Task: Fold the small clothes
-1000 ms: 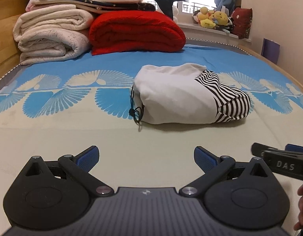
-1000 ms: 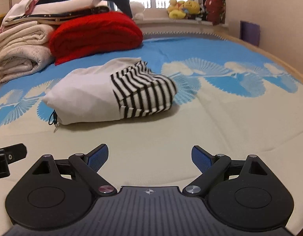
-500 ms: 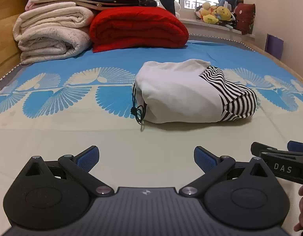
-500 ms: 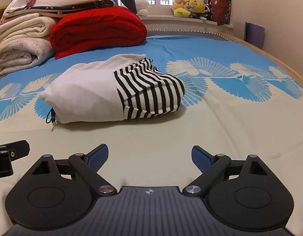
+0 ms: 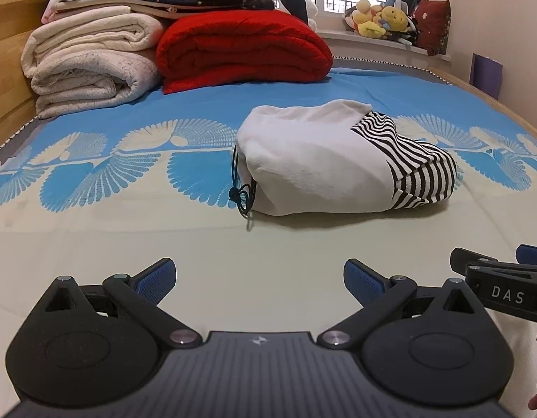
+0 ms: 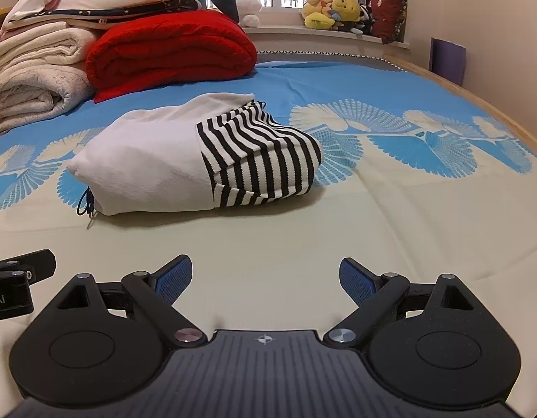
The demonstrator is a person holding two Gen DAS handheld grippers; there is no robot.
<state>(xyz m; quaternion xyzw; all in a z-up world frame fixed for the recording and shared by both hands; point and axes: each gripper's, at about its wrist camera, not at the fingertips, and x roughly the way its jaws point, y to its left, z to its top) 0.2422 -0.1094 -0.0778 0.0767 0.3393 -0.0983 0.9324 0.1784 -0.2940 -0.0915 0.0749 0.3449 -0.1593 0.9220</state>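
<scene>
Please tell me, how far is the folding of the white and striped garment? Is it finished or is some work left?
Done: the white and striped garment already lies on the bed as a compact folded bundle, drawstring at its left end. In hand: nothing; the left gripper and right gripper are open, short of the bundle. Left: perhaps only tidying; no other unfolded small clothes are in view.

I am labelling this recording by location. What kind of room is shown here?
Most likely a bedroom. The folded garment lies on a bed with a blue patterned sheet, folded blankets are stacked at its far end, and plush toys sit on the windowsill.
</scene>
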